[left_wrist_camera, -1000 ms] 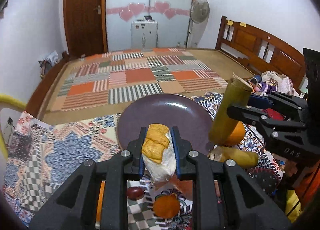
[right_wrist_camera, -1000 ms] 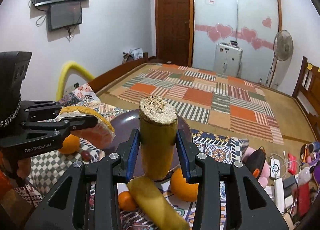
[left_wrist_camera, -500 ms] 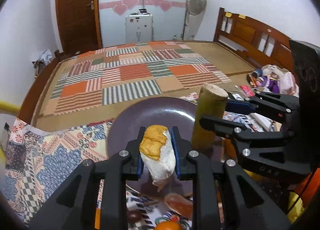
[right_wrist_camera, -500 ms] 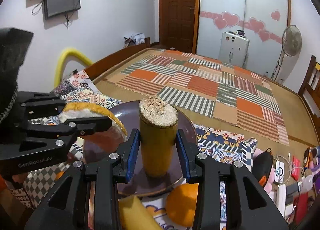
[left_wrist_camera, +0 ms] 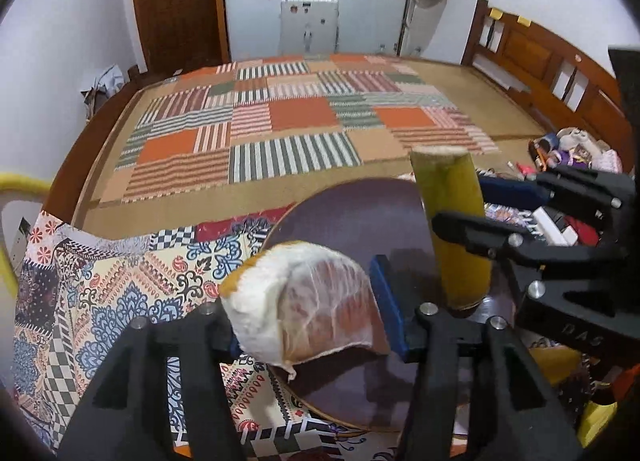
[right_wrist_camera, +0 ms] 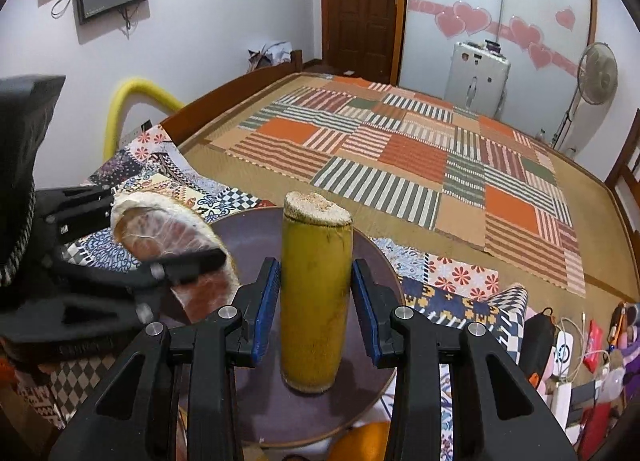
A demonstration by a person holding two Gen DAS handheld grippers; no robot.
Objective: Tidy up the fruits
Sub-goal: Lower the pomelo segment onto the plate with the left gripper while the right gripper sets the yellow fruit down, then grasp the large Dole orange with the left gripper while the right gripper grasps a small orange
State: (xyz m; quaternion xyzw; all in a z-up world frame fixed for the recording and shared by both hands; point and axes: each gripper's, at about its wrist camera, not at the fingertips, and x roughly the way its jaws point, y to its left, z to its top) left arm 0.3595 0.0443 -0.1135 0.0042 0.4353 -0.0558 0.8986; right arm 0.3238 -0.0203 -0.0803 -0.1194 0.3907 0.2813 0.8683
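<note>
- The right gripper (right_wrist_camera: 314, 303) has its jaws parted a little: both blue pads (right_wrist_camera: 267, 307) stand just clear of the cane piece (right_wrist_camera: 314, 293).
- The cane piece, a yellow-green cylinder with a rough cut top, stands upright on the purple plate (right_wrist_camera: 256, 233).
- The left gripper (left_wrist_camera: 310, 319) has its jaws spread wide; the pomelo wedge (left_wrist_camera: 304, 307) leans to the left finger, and the right pad (left_wrist_camera: 388, 311) is just clear of it.
- The wedge sits over the plate's left rim; whether it rests on the plate, I cannot tell.
- The plate lies on a patterned cloth (left_wrist_camera: 120, 285).
- An orange (right_wrist_camera: 362, 441) shows just below the plate's near rim.
</note>
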